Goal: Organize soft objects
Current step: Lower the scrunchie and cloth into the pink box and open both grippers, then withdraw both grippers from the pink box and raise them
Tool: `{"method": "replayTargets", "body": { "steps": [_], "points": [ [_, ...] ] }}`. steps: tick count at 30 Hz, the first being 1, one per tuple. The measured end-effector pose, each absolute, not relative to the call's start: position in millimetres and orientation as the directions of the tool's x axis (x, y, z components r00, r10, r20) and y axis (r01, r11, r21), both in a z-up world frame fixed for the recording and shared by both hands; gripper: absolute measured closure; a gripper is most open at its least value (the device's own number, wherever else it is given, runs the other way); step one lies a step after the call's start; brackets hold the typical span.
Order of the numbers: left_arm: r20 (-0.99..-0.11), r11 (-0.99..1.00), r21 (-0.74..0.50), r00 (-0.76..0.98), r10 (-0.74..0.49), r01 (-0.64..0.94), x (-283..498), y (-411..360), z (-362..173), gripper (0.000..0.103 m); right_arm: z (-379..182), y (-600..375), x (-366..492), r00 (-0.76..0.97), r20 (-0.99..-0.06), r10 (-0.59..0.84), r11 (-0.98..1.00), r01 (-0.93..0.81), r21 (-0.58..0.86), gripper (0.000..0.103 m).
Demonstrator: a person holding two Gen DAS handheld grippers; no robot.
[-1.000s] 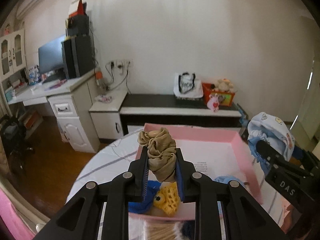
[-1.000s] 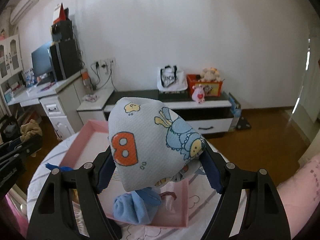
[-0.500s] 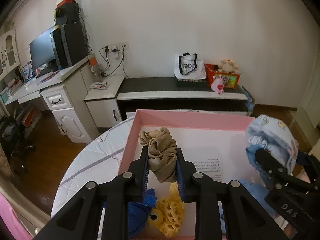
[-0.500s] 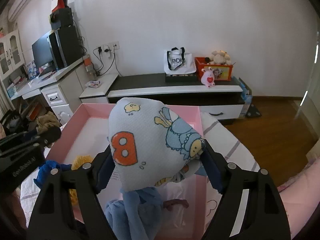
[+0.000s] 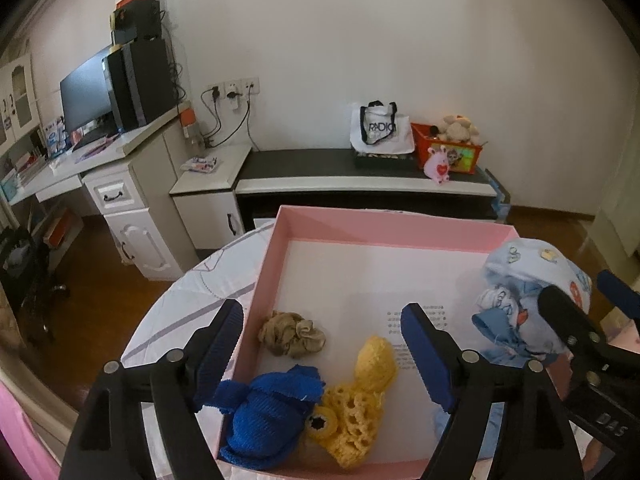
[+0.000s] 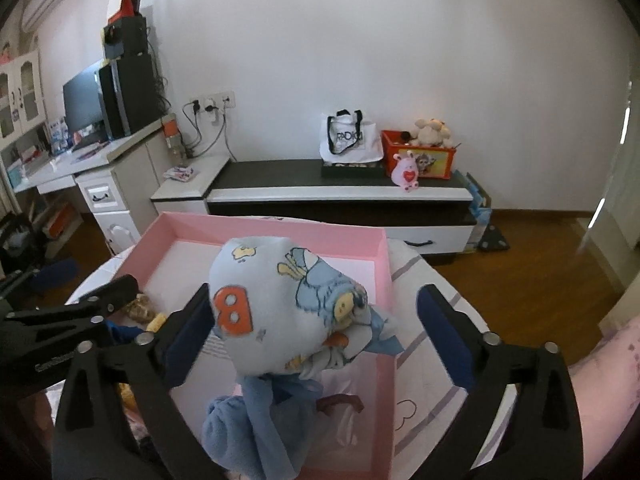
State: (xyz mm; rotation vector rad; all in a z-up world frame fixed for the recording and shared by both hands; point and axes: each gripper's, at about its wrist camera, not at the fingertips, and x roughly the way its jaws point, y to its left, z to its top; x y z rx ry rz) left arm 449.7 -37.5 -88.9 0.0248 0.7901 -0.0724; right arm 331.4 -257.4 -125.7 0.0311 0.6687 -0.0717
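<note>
Pink box (image 5: 384, 228) sits on the worktop (image 5: 192, 300). Both tools gape: right tool (image 6: 316, 320) around the printed baby cloth (image 6: 280, 300), left tool (image 5: 324, 344) above the beige scrunchie (image 5: 292, 334) lying inside.

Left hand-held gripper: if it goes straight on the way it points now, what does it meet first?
Probably the beige scrunchie on the pink box floor, between the open jaws of the left hand-held gripper; depth is unclear.
</note>
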Motion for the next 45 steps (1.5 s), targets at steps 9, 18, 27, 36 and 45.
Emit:
{"method": "replayTargets", "body": {
  "steps": [9,18,27,36,45],
  "points": [
    [-0.699,0.998,-0.015,0.714,-0.051,0.056,432,-34,-88,0.025,-114,-259,322,0.81,-0.582,-0.073,0.996,0.088,-0.002,0.0],
    [-0.69,0.999,-0.013,0.723,-0.045,0.05,411,-33,-83,0.025,-107,-264,312,0.817,-0.573,-0.068,0.995,0.094,0.016,0.0],
    [-0.673,0.998,-0.009,0.738,-0.05,0.059,365,-38,-74,0.025,-99,-263,285,0.828,-0.557,-0.062,0.996,0.089,0.021,0.0],
    [-0.634,0.999,0.006,0.773,-0.037,0.053,292,-36,-63,0.025,-91,-259,230,0.851,-0.522,-0.055,0.995,0.092,0.045,0.0],
    [-0.572,0.996,0.0,0.817,-0.071,0.087,184,-19,-50,0.024,-89,-250,158,0.865,-0.495,-0.077,0.995,0.101,0.023,0.0]
  ]
}}
